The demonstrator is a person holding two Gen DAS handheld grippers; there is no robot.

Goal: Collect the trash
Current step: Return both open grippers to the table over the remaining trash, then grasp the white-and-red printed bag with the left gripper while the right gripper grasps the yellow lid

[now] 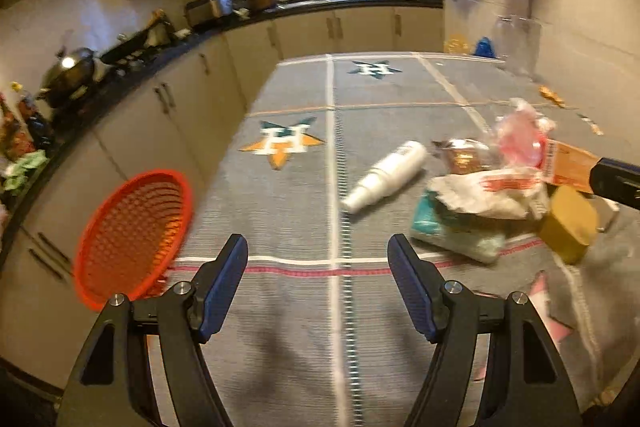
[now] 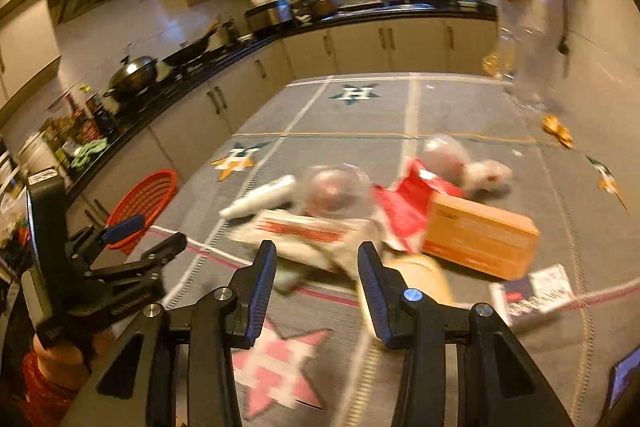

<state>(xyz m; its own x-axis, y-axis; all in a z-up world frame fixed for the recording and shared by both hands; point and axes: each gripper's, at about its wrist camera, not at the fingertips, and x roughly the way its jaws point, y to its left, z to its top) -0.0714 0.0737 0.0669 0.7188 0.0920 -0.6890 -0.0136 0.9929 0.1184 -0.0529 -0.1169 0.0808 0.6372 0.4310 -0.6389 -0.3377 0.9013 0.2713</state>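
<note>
A heap of trash lies on the grey star-patterned cloth [image 1: 296, 211]: a white spray bottle [image 1: 384, 175], a crumpled white wrapper [image 1: 488, 191], a teal packet [image 1: 452, 227], a pink plastic bag [image 1: 520, 139], a tan box [image 1: 568, 223] and an orange carton [image 2: 480, 239]. My left gripper [image 1: 318, 247] is open and empty over bare cloth, left of the heap and right of the red mesh basket [image 1: 132, 239]. My right gripper [image 2: 317, 251] hangs open just short of the white wrapper [image 2: 312, 231], and nothing is pinched. The left gripper [image 2: 148, 233] shows at the left, in front of the basket [image 2: 144, 203].
Red packaging [image 2: 404, 203], a clear plastic dome [image 2: 336, 191] and a booklet [image 2: 532, 291] also lie on the cloth. Small orange scraps [image 2: 556, 131] sit at the far right. A black kitchen counter [image 1: 120, 67] with pots runs along the left. A red-sleeved hand [image 2: 48, 367] holds the left gripper.
</note>
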